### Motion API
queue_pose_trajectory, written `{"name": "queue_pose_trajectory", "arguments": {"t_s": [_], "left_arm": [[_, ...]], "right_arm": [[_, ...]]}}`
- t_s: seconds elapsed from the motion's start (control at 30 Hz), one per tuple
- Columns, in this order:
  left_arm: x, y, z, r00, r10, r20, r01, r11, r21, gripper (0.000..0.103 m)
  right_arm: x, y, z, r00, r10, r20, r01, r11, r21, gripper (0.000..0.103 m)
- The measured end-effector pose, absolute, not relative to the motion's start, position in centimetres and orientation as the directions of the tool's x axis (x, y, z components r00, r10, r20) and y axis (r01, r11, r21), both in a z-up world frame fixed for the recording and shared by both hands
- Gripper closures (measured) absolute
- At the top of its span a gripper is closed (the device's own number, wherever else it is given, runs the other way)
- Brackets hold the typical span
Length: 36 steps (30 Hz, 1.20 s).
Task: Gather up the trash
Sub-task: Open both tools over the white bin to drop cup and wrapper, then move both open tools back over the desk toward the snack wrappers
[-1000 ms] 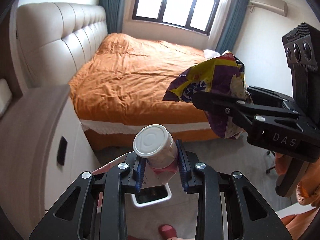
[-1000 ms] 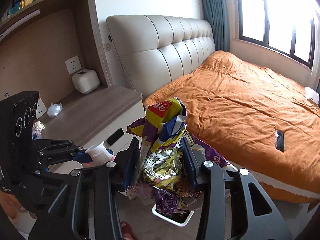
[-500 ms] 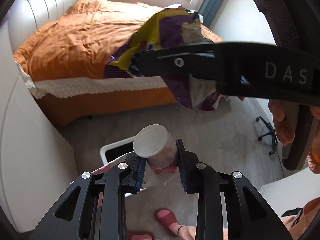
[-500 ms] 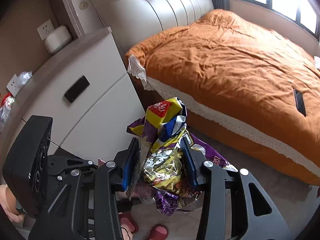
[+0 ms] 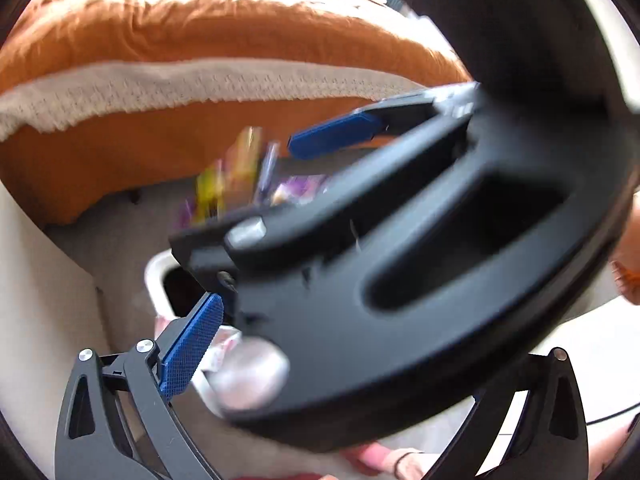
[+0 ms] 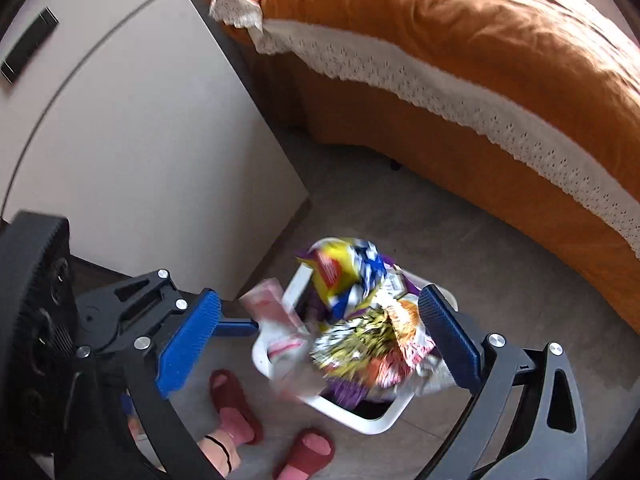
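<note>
Two claws hang over the white trash bin [image 6: 372, 424] on the floor, both spread wide and gripping nothing. Right claw [image 6: 316, 344]: blue pads [image 6: 448, 336] apart, with the crumpled snack bag [image 6: 360, 320], blurred, loose between them over the bin's mouth. Left claw [image 6: 236, 326] sits just beside it; the white cup [image 6: 276, 320], blurred, is free at the bin's rim. In the left wrist view the right claw's black body [image 5: 400, 280] blocks most of the frame, cup [image 5: 248, 376] a blur near the blue pad [image 5: 192, 344]. Orange bed [image 6: 480, 40] behind; red slippers [image 6: 236, 404] beside the bin.
</note>
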<state>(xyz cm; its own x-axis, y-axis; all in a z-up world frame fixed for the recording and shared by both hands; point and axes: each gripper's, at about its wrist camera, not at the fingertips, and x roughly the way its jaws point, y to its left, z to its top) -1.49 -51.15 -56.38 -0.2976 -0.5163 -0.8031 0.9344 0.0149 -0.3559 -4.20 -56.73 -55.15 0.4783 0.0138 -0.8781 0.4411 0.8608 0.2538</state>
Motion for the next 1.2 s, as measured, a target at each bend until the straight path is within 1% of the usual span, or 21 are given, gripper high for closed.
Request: {"name": "queue_pose_trajectory", "arguments": {"t_s": [0.1,0.17,0.3,0.37,0.5,0.67,0.7,0.87,1.03,1.2], "left_arm": [[-1.3,-50.6,-56.3,-0.293,-0.513,-0.807,0.932,0.037,-0.362,0.005],[-1.3,-50.0,-55.2,-0.283,-0.519,-0.807,0.935,0.04,-0.354,0.005],[-1.3,-49.6,-52.8,-0.262,-0.522,-0.811,0.943,0.041,-0.331,0.005],[-1.3,-49.2,-51.0,-0.245,-0.529,-0.812,0.948,0.046,-0.316,0.005],[-0.7,-48.9,-47.1,-0.235,-0.561,-0.794,0.944,0.064,-0.325,0.005],[-0.8,-47.5,-41.0,-0.208,-0.617,-0.759,0.936,0.1,-0.337,0.005],[-0.6,-47.0,-40.6,-0.206,-0.624,-0.753,0.934,0.103,-0.341,0.005],[-1.0,-45.9,-34.6,-0.15,-0.684,-0.714,0.931,0.145,-0.335,0.005],[-1.9,-44.0,-28.3,-0.043,-0.723,-0.689,0.944,0.197,-0.265,0.005],[-2.8,-41.3,-22.7,0.061,-0.733,-0.677,0.94,0.27,-0.207,0.005]], "right_arm": [[-4.7,-56.6,-55.9,0.459,-0.023,-0.888,0.459,0.862,0.215,0.004],[-5.0,-56.4,-55.4,0.458,-0.032,-0.889,0.467,0.859,0.21,0.004],[-5.6,-56.0,-53.0,0.482,-0.051,-0.875,0.49,0.843,0.222,0.004],[-5.9,-56.0,-51.1,0.5,-0.061,-0.864,0.493,0.84,0.226,0.004],[-6.3,-55.4,-46.5,0.527,-0.095,-0.844,0.49,0.846,0.211,0.004],[-6.9,-54.2,-41.1,0.569,-0.119,-0.814,0.475,0.855,0.207,0.004],[-7.3,-53.8,-39.5,0.583,-0.132,-0.802,0.47,0.859,0.201,0.004],[-8.6,-52.6,-33.8,0.636,-0.167,-0.754,0.458,0.867,0.195,0.004],[-10.0,-51.4,-28.3,0.689,-0.203,-0.696,0.444,0.877,0.183,0.004],[-10.9,-50.2,-23.5,0.747,-0.189,-0.637,0.407,0.888,0.215,0.004]]}}
